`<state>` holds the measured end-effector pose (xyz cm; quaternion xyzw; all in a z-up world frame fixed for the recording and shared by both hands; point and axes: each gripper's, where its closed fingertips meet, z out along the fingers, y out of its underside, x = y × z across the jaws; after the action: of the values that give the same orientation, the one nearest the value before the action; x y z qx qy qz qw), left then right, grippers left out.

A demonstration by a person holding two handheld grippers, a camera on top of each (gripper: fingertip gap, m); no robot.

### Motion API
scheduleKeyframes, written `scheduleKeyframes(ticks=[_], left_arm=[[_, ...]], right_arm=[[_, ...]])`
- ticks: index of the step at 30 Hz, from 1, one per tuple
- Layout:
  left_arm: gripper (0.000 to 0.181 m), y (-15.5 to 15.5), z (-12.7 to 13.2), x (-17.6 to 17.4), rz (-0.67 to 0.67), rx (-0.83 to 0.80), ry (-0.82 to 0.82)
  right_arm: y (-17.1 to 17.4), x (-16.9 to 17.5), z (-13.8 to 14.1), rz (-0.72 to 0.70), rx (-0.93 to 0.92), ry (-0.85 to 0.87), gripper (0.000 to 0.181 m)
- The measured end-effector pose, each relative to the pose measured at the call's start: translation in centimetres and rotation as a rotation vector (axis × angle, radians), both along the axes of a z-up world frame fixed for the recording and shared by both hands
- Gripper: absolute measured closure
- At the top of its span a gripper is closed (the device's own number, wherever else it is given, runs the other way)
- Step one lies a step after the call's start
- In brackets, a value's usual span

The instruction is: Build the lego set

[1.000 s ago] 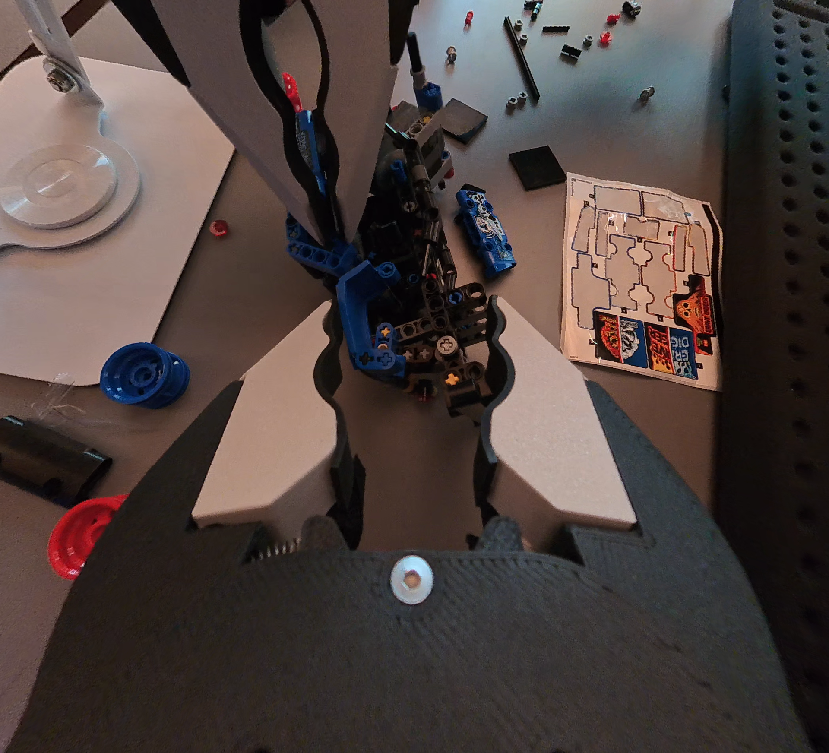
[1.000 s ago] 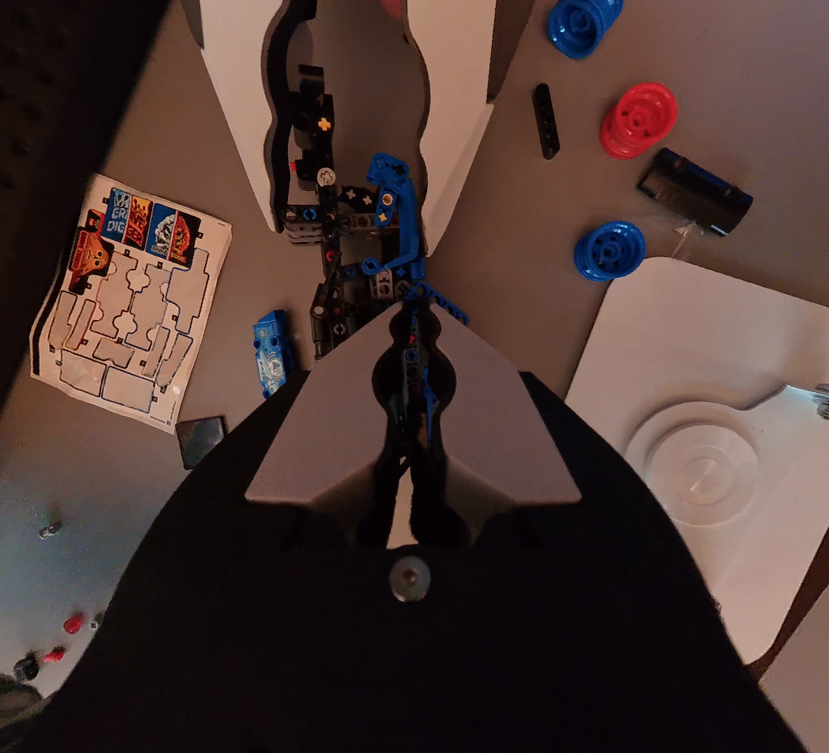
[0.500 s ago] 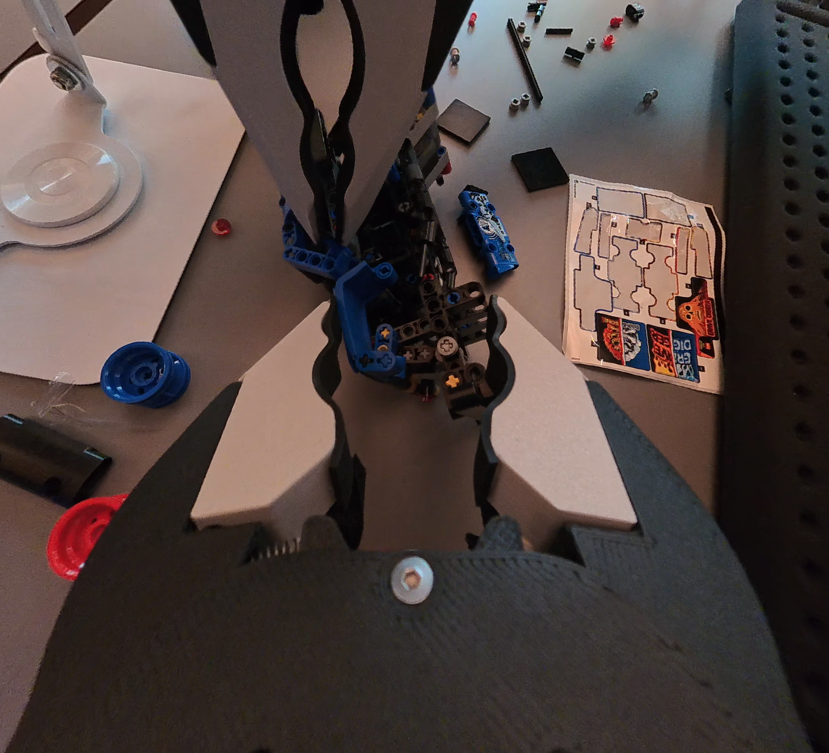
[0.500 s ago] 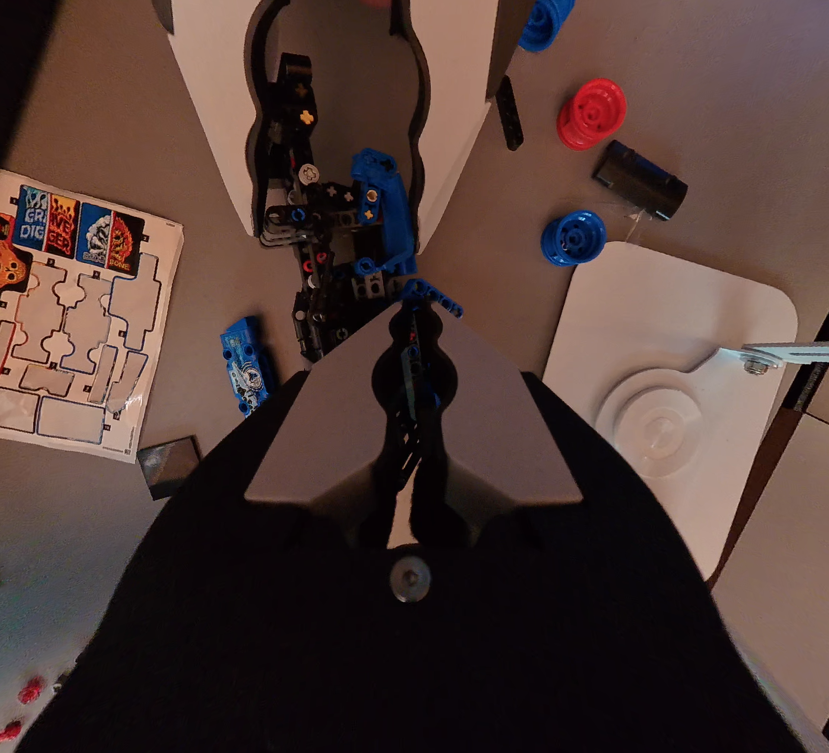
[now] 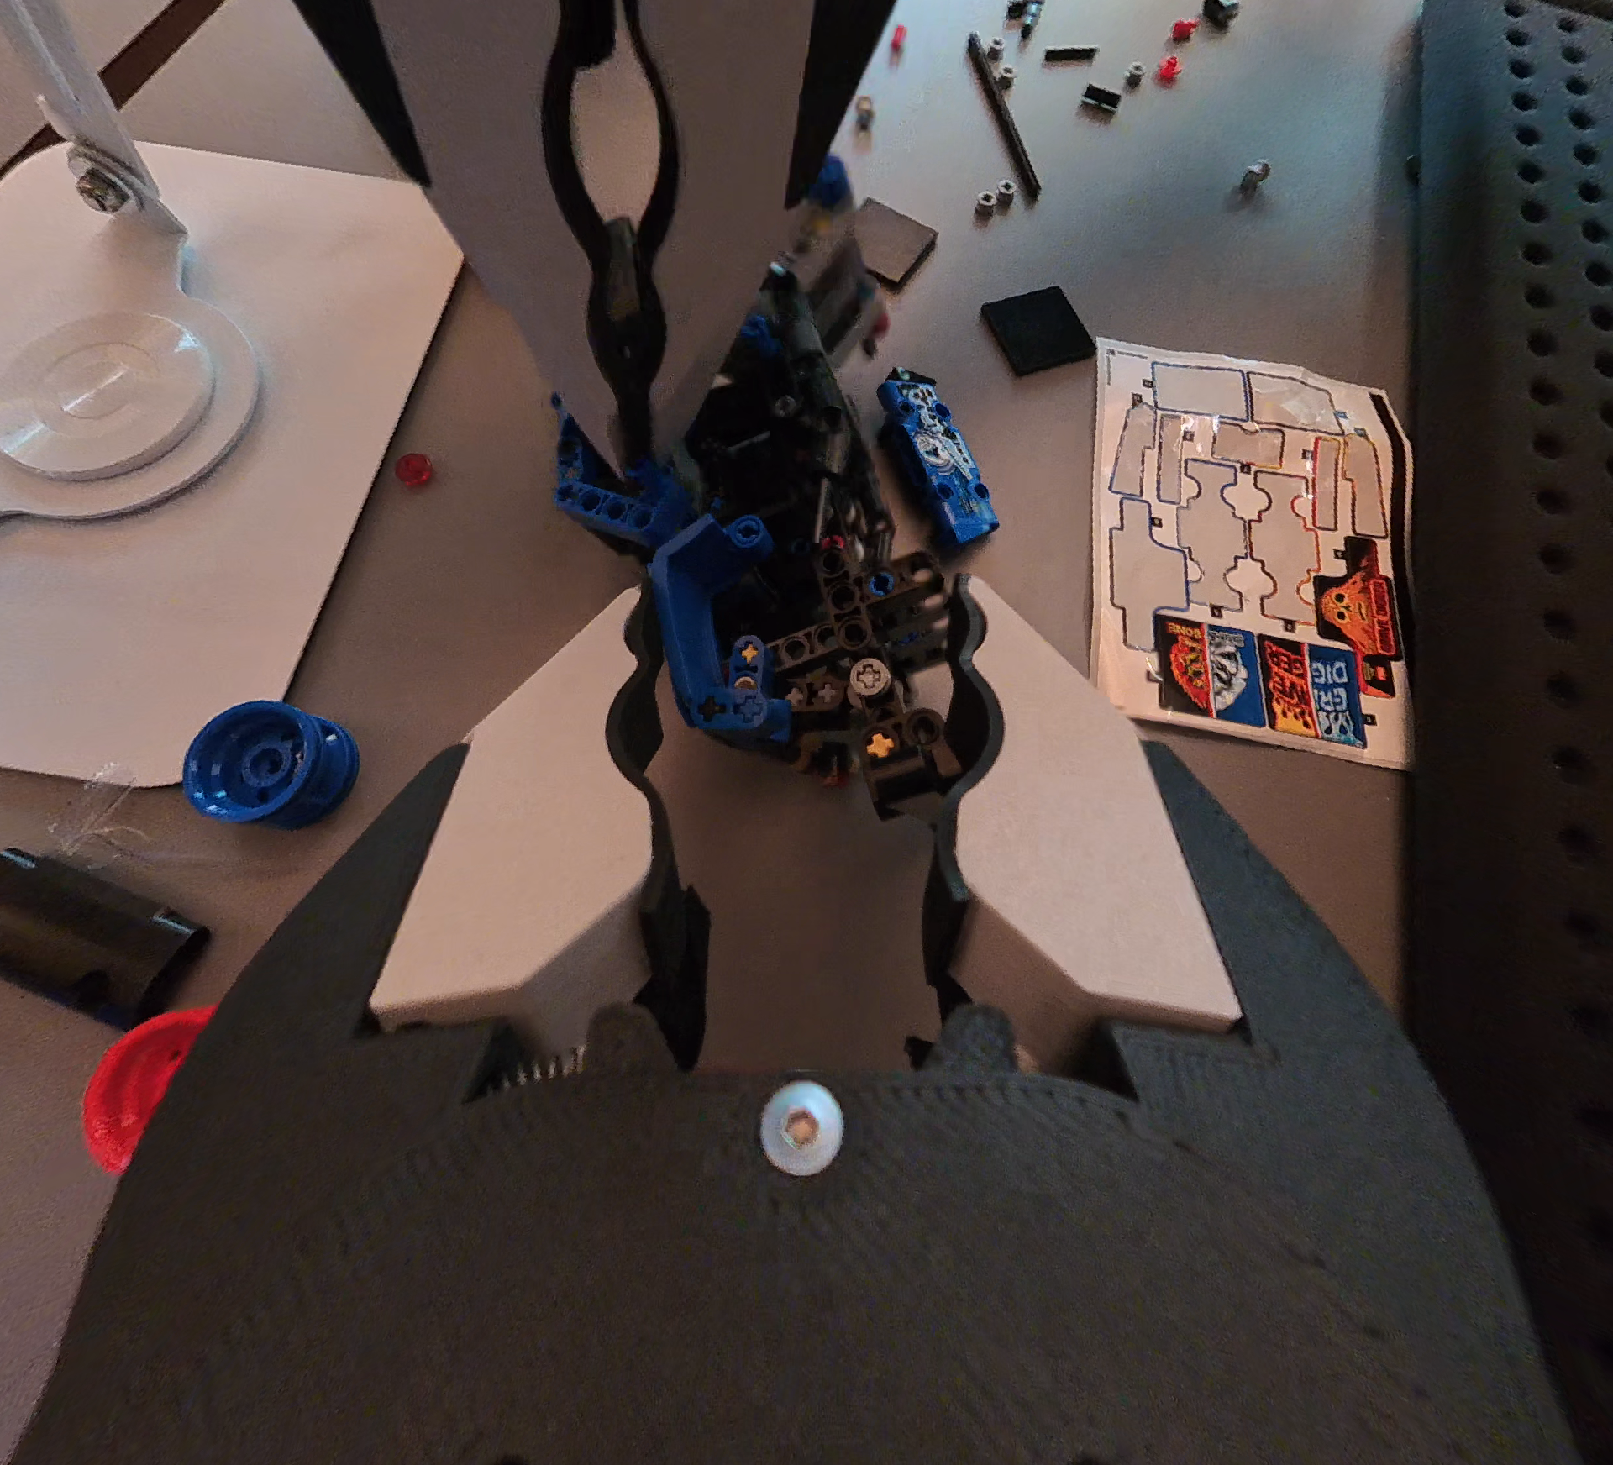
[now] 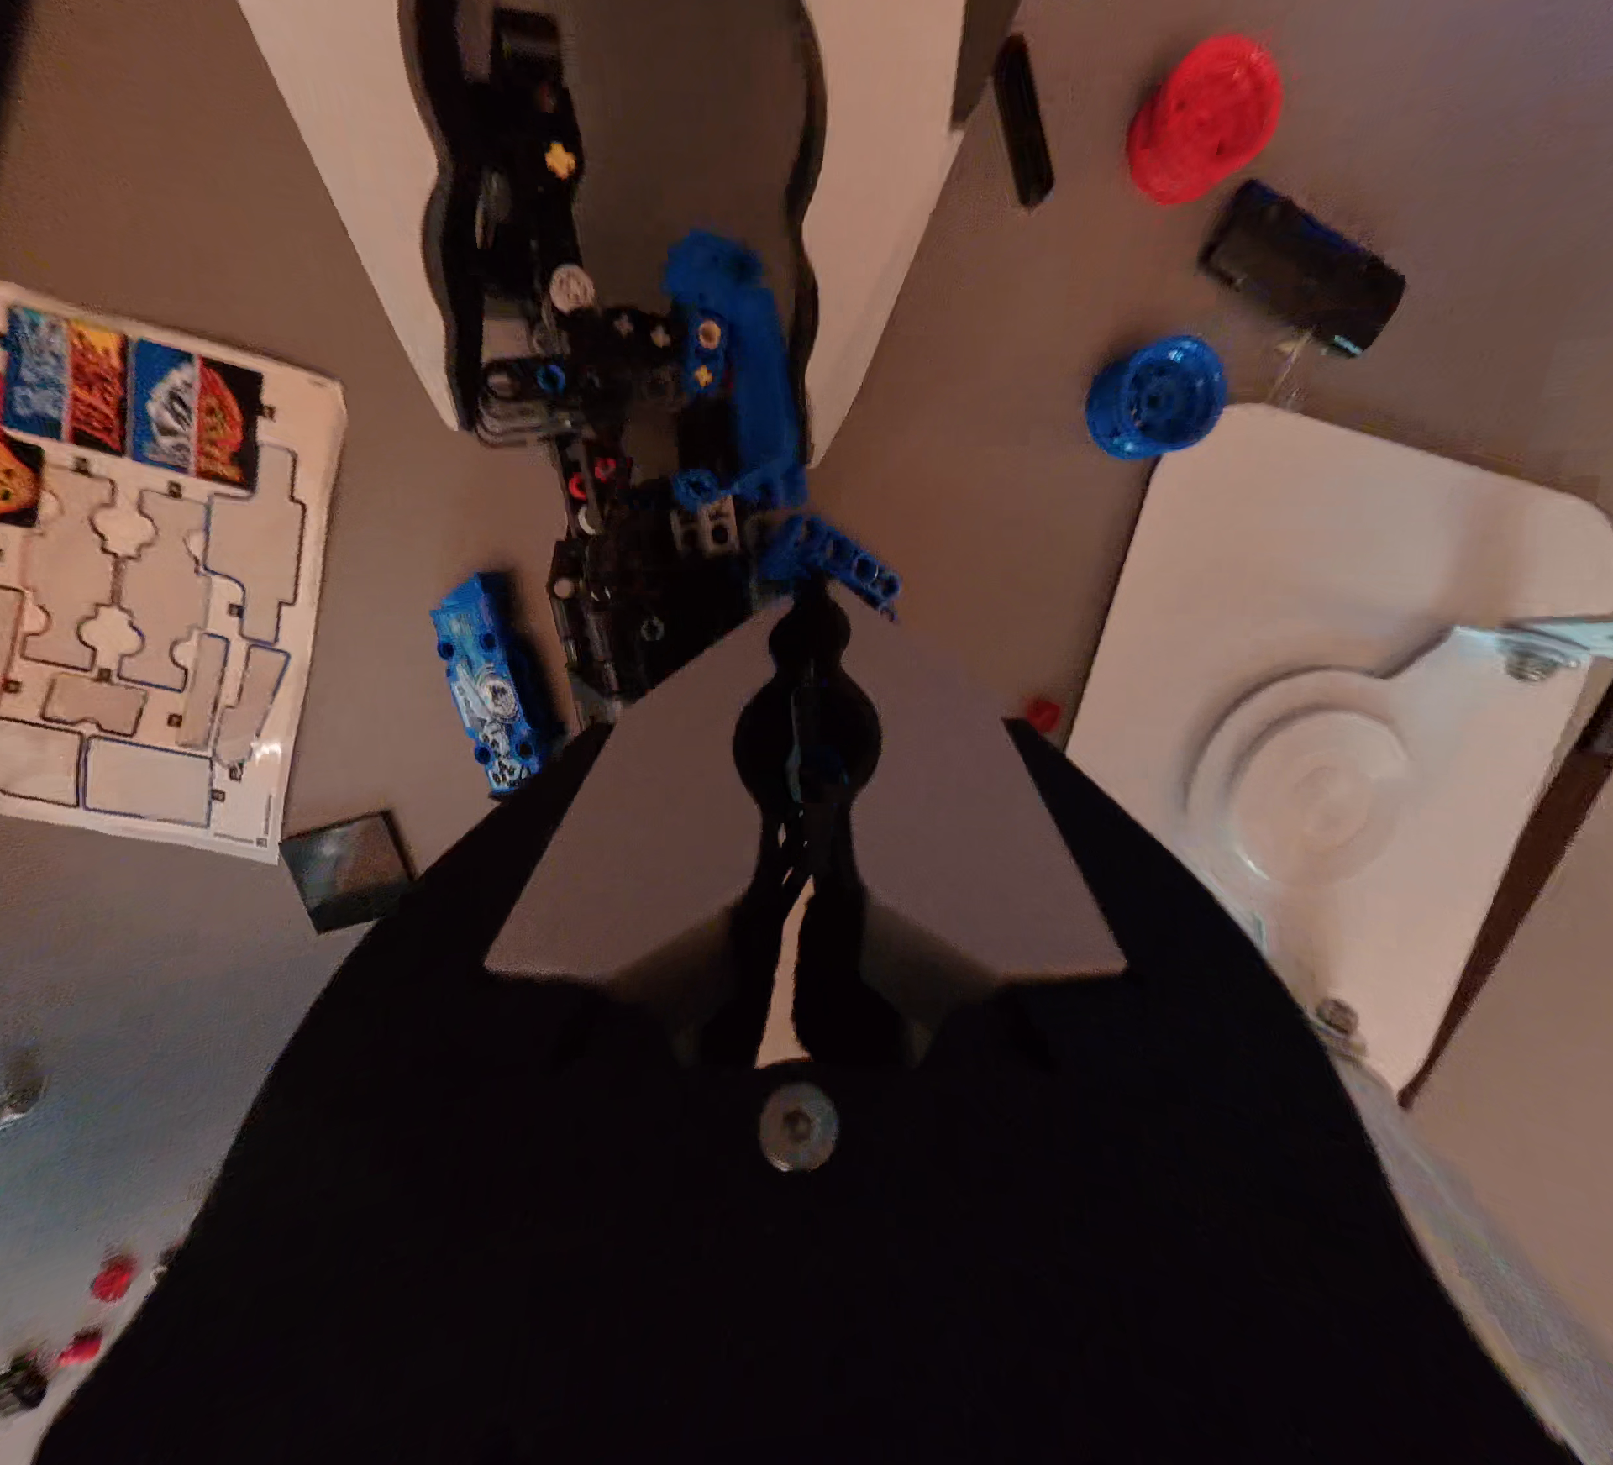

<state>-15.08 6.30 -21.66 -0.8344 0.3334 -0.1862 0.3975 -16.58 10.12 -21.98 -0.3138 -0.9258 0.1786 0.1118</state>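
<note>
1. The black-and-blue plastic lego chassis (image 5: 812, 620), resting on the grey counter (image 5: 489, 638), is bracketed by the parted left claw (image 5: 799, 690).
2. A blue perforated beam (image 6: 829, 563) is pinched in the closed right claw (image 6: 807, 620); alignment and pressing are judged next.

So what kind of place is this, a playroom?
More likely a desk or worktable set up for a building session: a grey tabletop strewn with small loose pieces, a sticker sheet, and the white base of a stand.

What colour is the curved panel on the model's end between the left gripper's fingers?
Blue curved panel; clearest in the left wrist view.
</note>
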Motion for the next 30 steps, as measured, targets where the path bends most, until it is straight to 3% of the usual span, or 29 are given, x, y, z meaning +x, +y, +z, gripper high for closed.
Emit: scheduleKeyframes(ticks=[7, 10, 17, 21, 30], left_arm=[[0.116, 0.0, -0.1, 0.3, -0.013, 0.001, 0.006], [0.116, 0.1, -0.1, 0.4, -0.014, -0.001, 0.006], [0.116, 0.1, -0.1, 0.4, -0.012, 0.001, 0.004], [0.116, 0.1, -0.1, 0.4, -0.013, 0.002, 0.008], [0.116, 0.1, -0.1, 0.6, -0.018, 0.009, 0.015]], right_arm=[[0.2, 0.4, 0.4, 0.017, -0.004, -0.044, 0.181], [-0.5, 0.1, 1.9, 0.003, -0.099, -0.031, 0.181], [0.0, 0.0, 1.9, -0.016, -0.098, -0.071, 0.181], [0.1, 0.1, 1.8, -0.023, -0.107, -0.09, 0.17], [-0.5, 0.9, 1.2, 0.047, -0.108, -0.158, 0.179]])
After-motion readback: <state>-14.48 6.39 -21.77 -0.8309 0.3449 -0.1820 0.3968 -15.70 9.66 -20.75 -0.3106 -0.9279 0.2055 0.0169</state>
